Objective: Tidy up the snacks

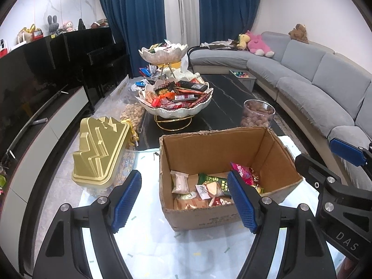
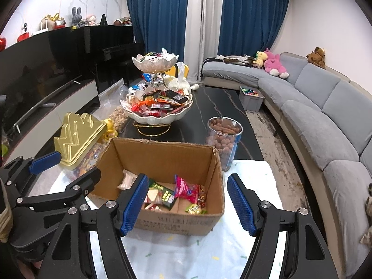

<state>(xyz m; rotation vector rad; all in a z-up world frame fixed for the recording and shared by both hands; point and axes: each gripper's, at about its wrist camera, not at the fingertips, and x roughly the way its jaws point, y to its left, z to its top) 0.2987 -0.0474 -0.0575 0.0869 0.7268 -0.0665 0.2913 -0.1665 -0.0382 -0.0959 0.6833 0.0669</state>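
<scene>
At the left edge of the desk [image 1: 220, 114] we saw a gold lid shaped like stepped peaks [image 1: 100, 148], which sat on a clear container. Behind it, a bag of pale nuts [image 1: 132, 114] lay at the same edge. The left tool [image 1: 184, 200] hung above the near end of the desk; its blue pads stood apart, and nothing was between them. Next came the cardboard box [image 1: 220, 218], which stood open on a pale cloth [image 1: 144, 244] at the near end. The snacks [image 1: 204, 188] lay loose on its bottom: a white packet, a green packet, a pink packet and some small wrapped sweets. Beyond the box, in the middle of the desk, a white two-tier bowl stand [image 1: 174, 111] on a gold frame was full of more wrapped snacks. A clear jar of brown round pieces [image 2: 223, 139] stood just behind the far right corner of the box. The right tool [image 2: 188, 202] hung above the right side of the box, and its pads were also apart and held nothing. A grey sofa [image 2: 325, 116] ran along the right side of the room.
</scene>
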